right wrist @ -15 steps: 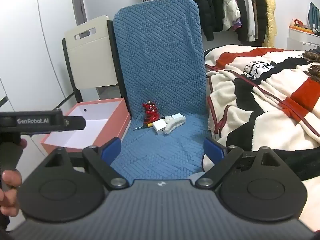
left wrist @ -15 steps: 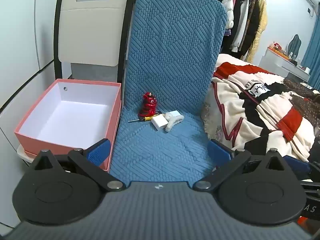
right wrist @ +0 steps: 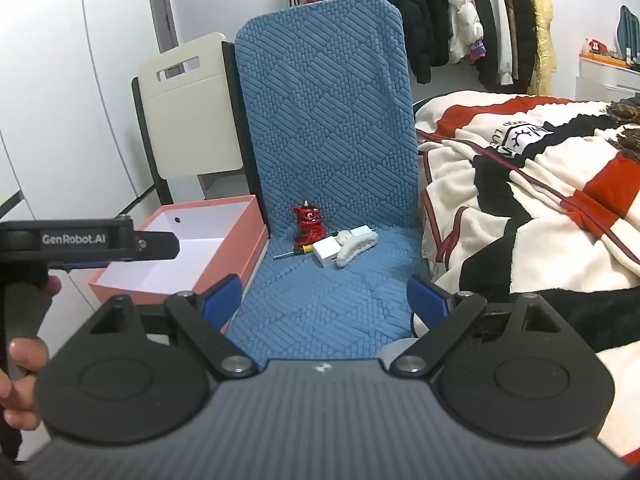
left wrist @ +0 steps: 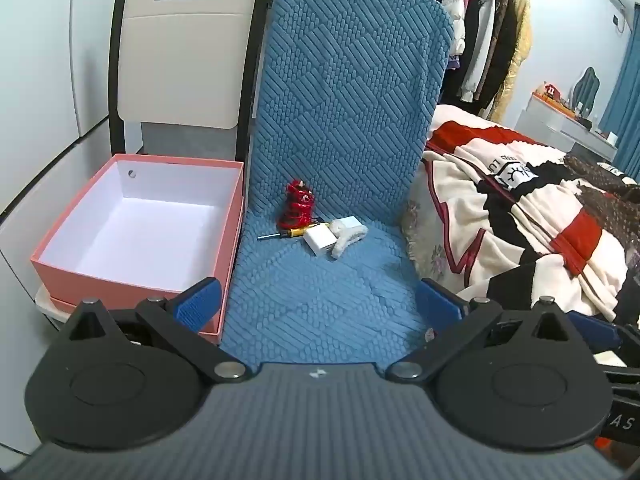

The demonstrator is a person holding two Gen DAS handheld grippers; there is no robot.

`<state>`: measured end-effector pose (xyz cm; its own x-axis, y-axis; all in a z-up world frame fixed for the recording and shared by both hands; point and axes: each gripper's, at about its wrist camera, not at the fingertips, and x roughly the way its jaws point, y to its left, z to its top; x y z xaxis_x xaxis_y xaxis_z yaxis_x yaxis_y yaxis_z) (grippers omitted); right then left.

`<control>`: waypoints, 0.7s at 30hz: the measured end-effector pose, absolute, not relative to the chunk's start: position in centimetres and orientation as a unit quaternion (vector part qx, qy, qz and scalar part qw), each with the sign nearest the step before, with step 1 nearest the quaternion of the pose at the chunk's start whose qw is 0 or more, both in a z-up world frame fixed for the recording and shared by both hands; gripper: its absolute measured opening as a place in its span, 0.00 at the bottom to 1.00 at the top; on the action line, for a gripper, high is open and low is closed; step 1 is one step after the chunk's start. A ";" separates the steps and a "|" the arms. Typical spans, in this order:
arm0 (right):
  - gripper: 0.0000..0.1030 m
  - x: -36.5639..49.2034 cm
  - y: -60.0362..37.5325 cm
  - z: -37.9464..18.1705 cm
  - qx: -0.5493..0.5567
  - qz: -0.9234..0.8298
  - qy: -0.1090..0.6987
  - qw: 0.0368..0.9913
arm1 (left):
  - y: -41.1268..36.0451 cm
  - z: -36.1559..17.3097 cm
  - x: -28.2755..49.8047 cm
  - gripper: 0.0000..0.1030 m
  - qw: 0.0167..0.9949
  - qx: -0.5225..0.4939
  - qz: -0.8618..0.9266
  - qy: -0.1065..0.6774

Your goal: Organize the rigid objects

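A red figurine (left wrist: 298,210) (right wrist: 309,225), a small yellow-handled screwdriver (left wrist: 288,234) (right wrist: 298,250), a white adapter block (left wrist: 319,239) (right wrist: 329,251) and a white fuzzy hair claw (left wrist: 349,237) (right wrist: 356,246) lie together at the back of a blue quilted chair seat (left wrist: 320,300) (right wrist: 320,300). An empty pink box (left wrist: 136,232) (right wrist: 192,248) stands left of the seat. My left gripper (left wrist: 318,304) and my right gripper (right wrist: 324,300) are both open and empty, held above the seat's front, well short of the objects. The left gripper's body (right wrist: 92,240) shows in the right wrist view.
A cream chair back (left wrist: 184,52) stands behind the pink box. A bed with a red, black and cream blanket (left wrist: 520,216) (right wrist: 540,184) lies right of the seat. A clothes rack (right wrist: 460,12) stands behind. A white wall is on the left.
Both grippers have shifted slightly; the objects have not moved and both grippers stay open.
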<state>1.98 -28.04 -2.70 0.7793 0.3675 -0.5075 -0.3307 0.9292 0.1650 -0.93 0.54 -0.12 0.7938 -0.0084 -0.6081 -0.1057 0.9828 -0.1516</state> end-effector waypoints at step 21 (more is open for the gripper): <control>0.88 3.7 -27.9 -5.6 0.028 0.186 0.260 0.947 | 0.0 -4.4 2.1 1.00 0.938 -0.089 0.018 0.334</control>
<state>3.70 -27.88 -5.61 0.7952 0.3670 -0.4827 -0.3378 0.9292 0.1500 2.15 -0.01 -4.40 0.7762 -0.0250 -0.6300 -0.0935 0.9836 -0.1541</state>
